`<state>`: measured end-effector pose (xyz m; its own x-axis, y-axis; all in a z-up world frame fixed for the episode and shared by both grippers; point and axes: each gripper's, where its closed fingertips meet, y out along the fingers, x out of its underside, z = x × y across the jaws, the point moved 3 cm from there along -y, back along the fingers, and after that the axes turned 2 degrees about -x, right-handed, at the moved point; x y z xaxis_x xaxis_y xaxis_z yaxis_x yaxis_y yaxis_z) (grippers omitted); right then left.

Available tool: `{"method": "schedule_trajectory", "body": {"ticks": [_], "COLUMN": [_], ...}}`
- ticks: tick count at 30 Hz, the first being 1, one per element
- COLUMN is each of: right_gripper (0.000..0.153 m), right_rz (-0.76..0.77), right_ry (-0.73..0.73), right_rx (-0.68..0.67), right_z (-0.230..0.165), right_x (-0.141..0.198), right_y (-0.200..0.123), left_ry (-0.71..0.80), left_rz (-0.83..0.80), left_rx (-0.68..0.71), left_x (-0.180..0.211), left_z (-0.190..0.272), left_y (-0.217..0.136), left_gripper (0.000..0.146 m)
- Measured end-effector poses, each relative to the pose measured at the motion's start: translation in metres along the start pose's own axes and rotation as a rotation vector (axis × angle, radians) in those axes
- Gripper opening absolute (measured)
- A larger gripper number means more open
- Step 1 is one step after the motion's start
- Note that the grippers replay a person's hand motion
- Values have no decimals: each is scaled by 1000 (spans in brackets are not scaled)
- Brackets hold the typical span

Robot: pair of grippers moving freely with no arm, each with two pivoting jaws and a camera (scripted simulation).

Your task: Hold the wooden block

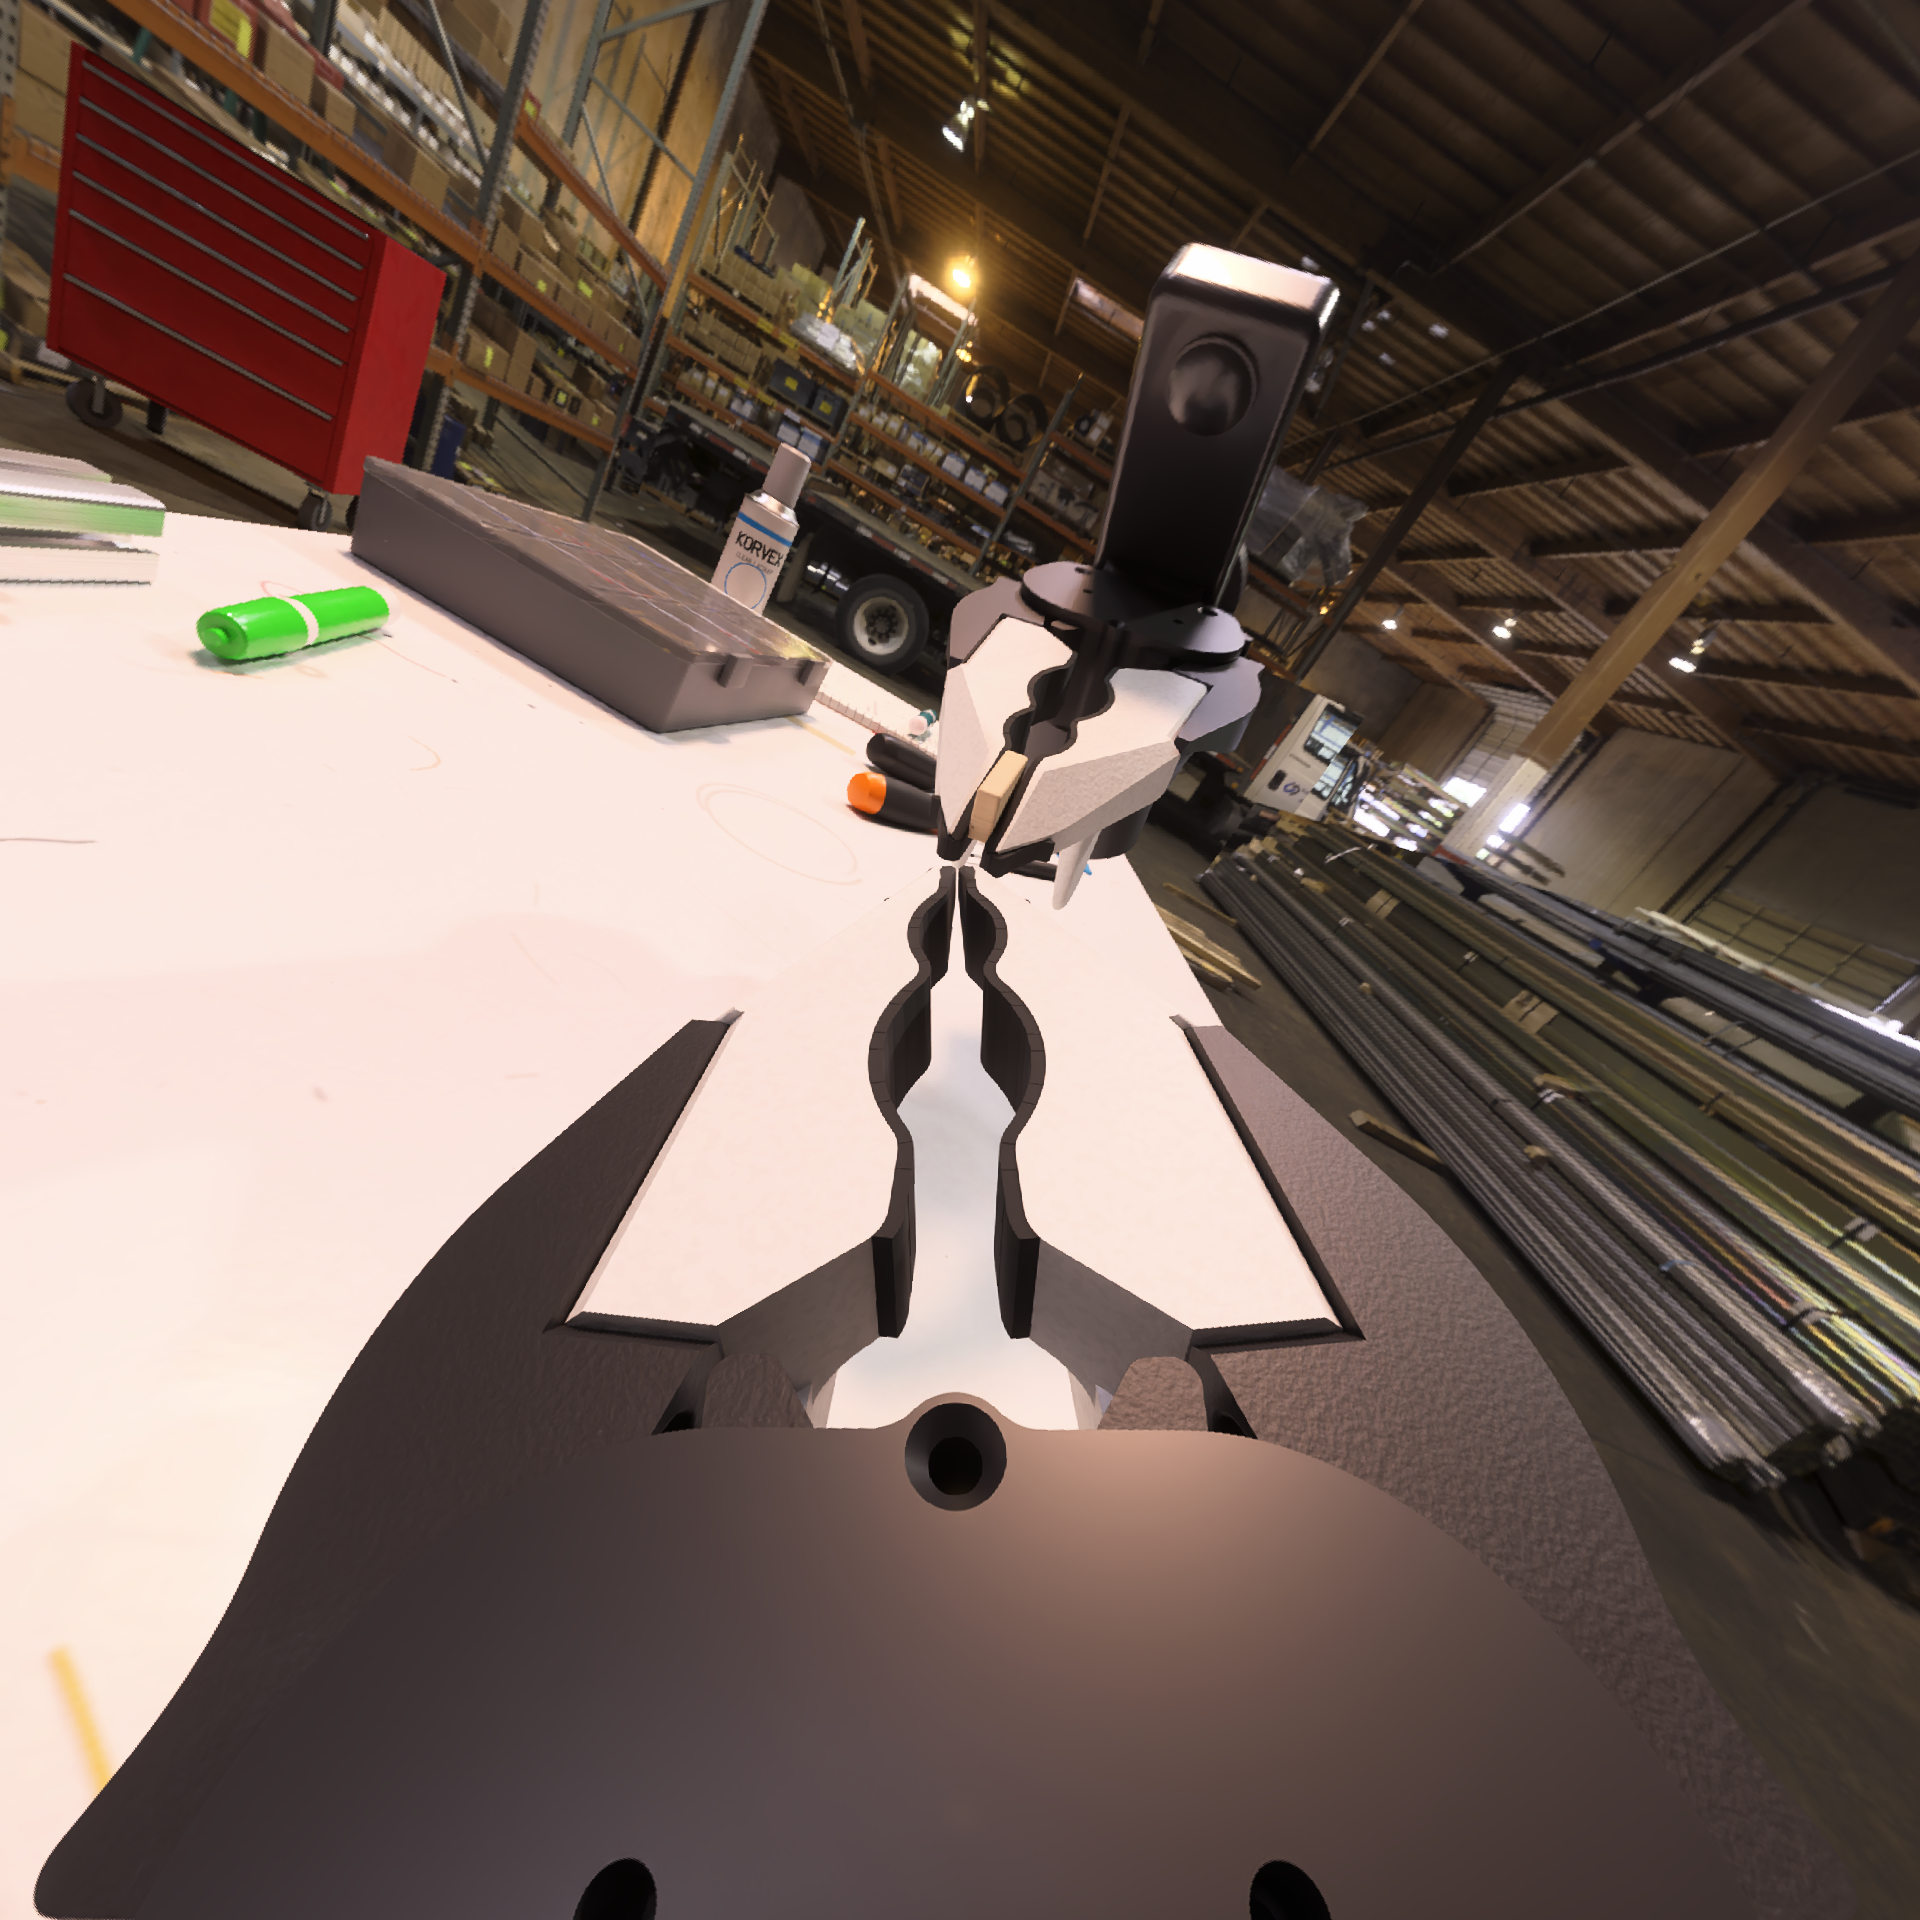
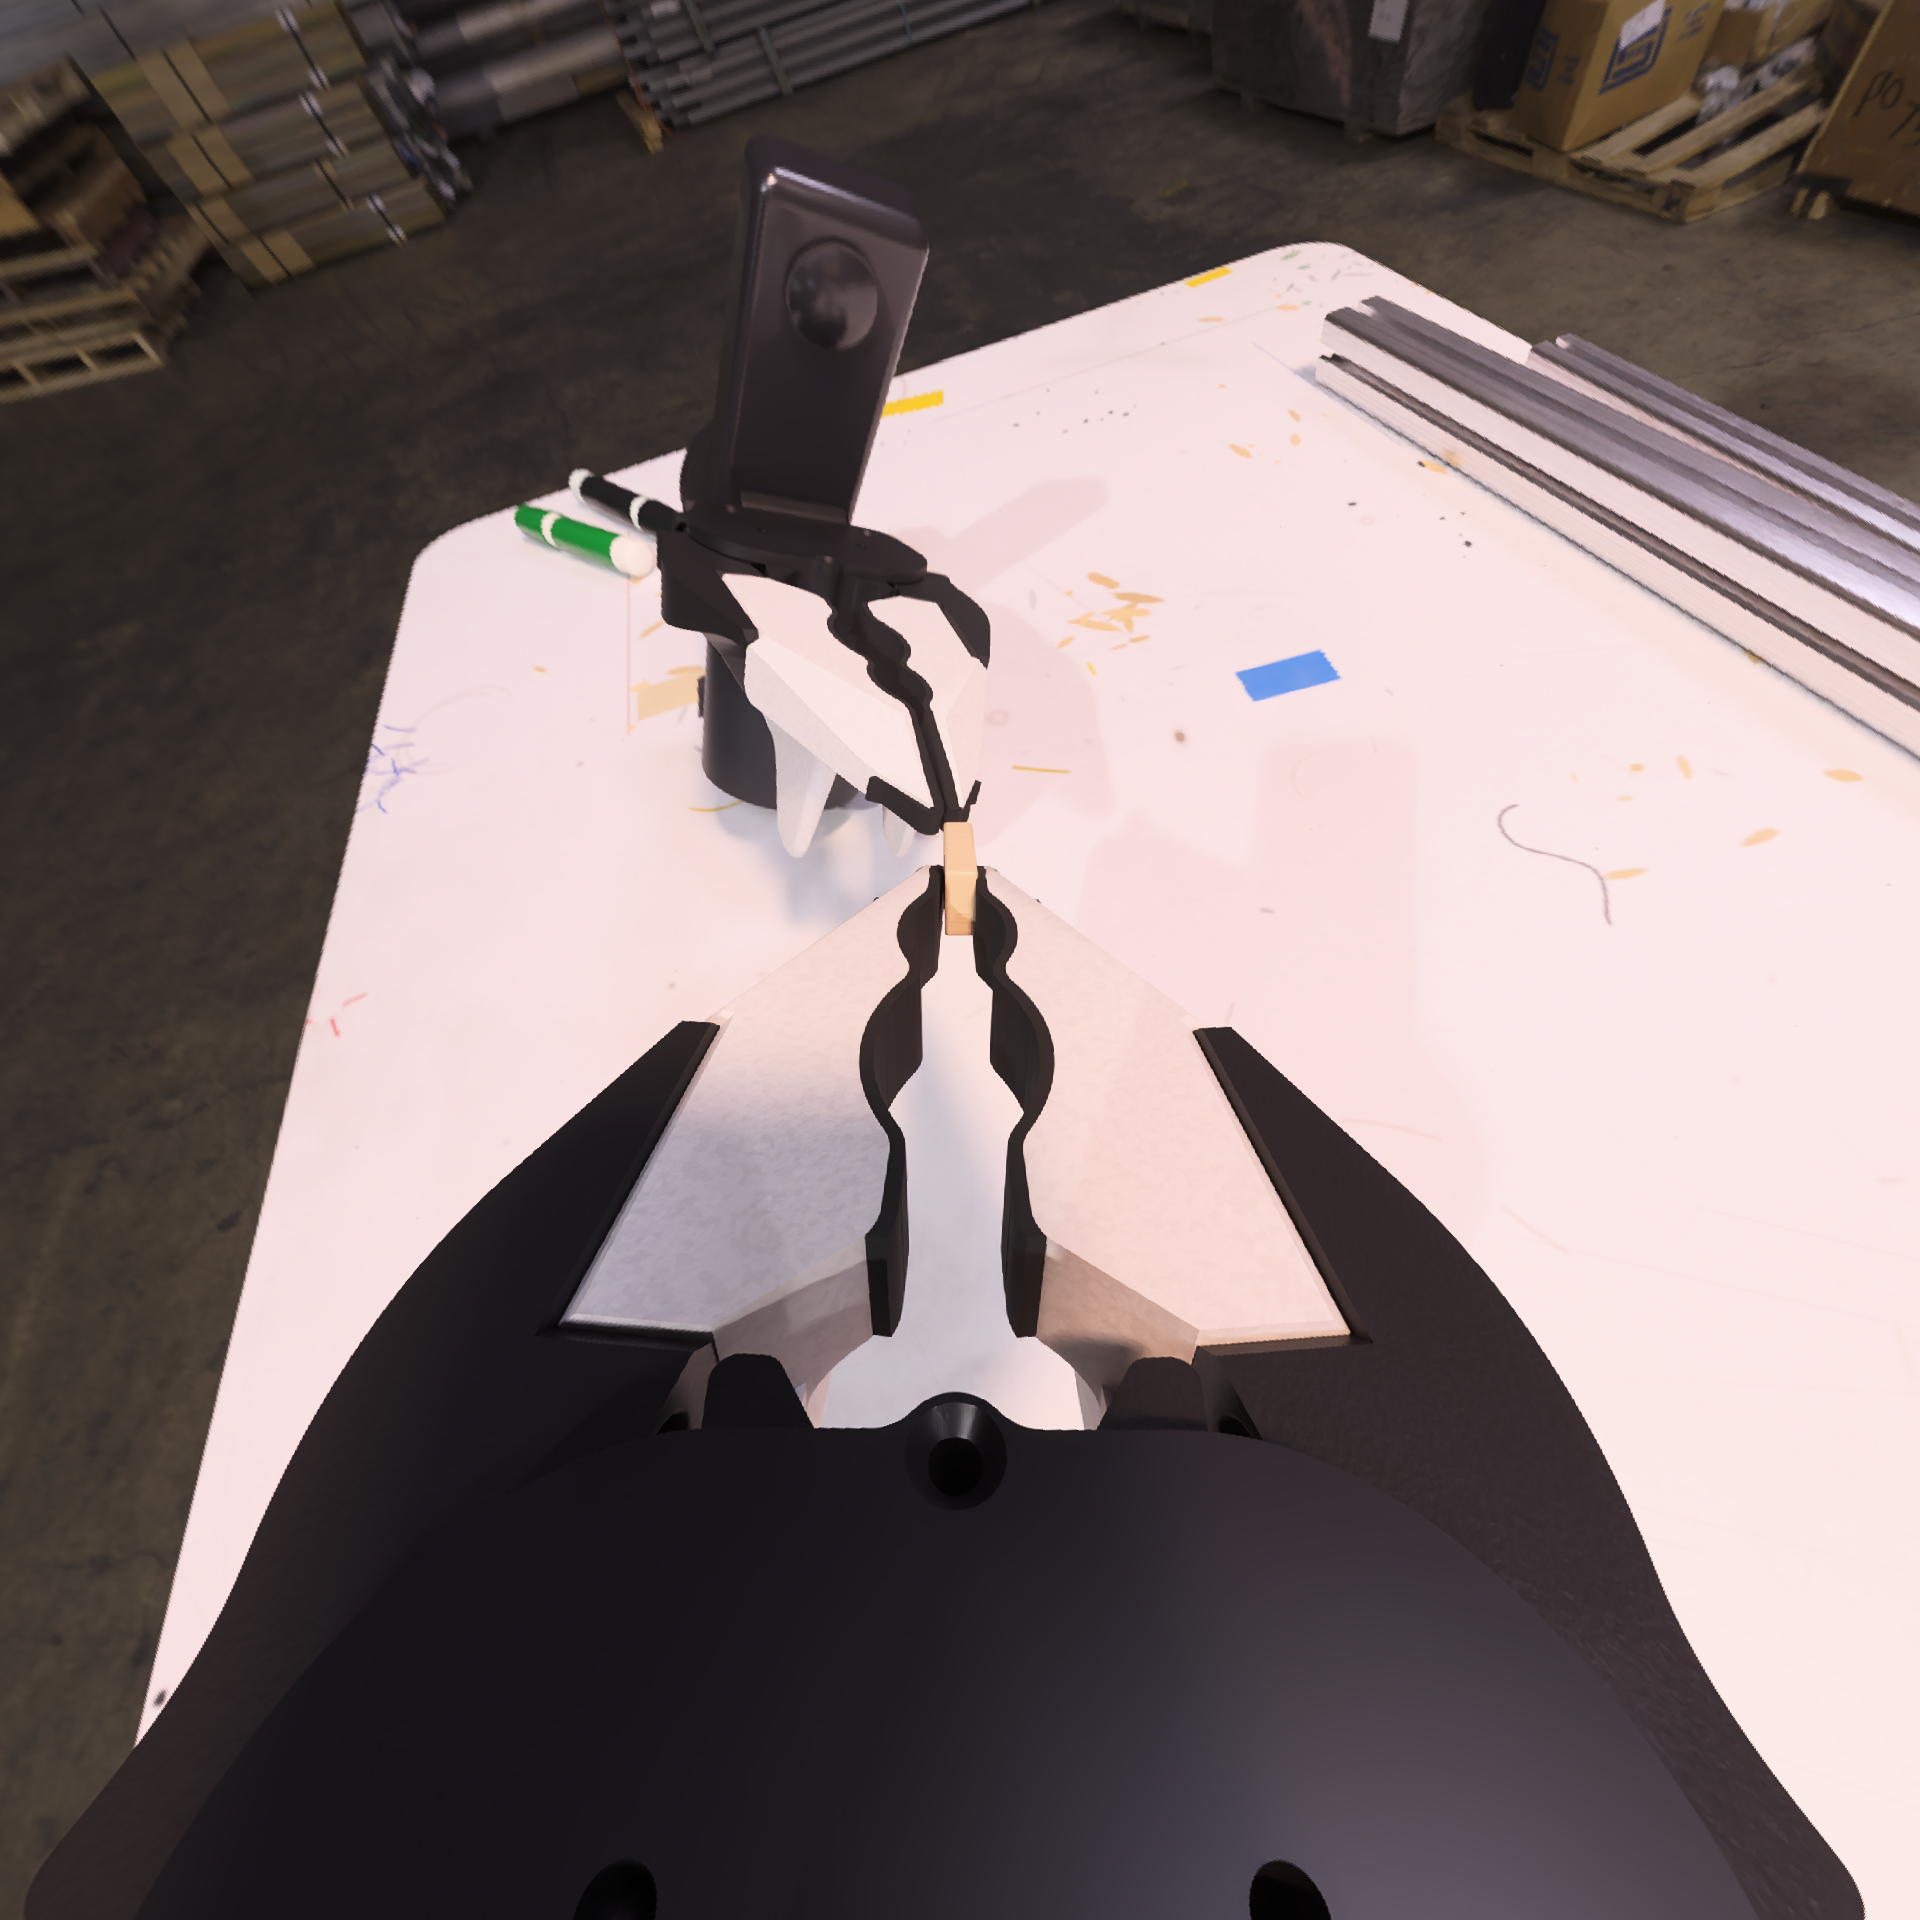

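Wooden block (image 2: 959, 891) sits clamped between the right gripper (image 2: 957, 883) fingertips, above the white table (image 2: 1351, 1039). Left gripper (image 1: 956, 878) jaws are closed on nothing, tips just beside the block. Green marker (image 1: 294, 621) lies well apart.

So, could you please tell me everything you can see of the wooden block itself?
The wooden block is a small, pale tan, plain rectangular piece with flat faces and crisp edges. It is pinched between the fingertips of the right hand-held gripper, its upper end poking out beyond them, above the white table. The left hand-held gripper has its shut tips right at the block's exposed end; whether they touch it I cannot tell.
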<state>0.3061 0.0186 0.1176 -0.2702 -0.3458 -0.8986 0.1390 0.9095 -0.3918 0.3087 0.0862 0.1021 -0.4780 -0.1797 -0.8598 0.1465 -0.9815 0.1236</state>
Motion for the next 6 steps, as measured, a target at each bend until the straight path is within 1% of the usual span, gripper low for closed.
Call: {"method": "schedule_trajectory", "body": {"ticks": [3, 6], "right_gripper": [4, 4], "right_rz": [-41, -37], "right_ry": [-35, -31], "right_rx": [32, 48], "right_z": [1, 2], "right_x": [1, 2], "right_y": [0, 1], "left_ry": [20, 17], "left_rz": [-23, -25], "left_rx": [-28, -33], "left_x": [1, 1], "left_z": [-1, -2], "left_y": [1, 1], "left_gripper": [0, 0]}}
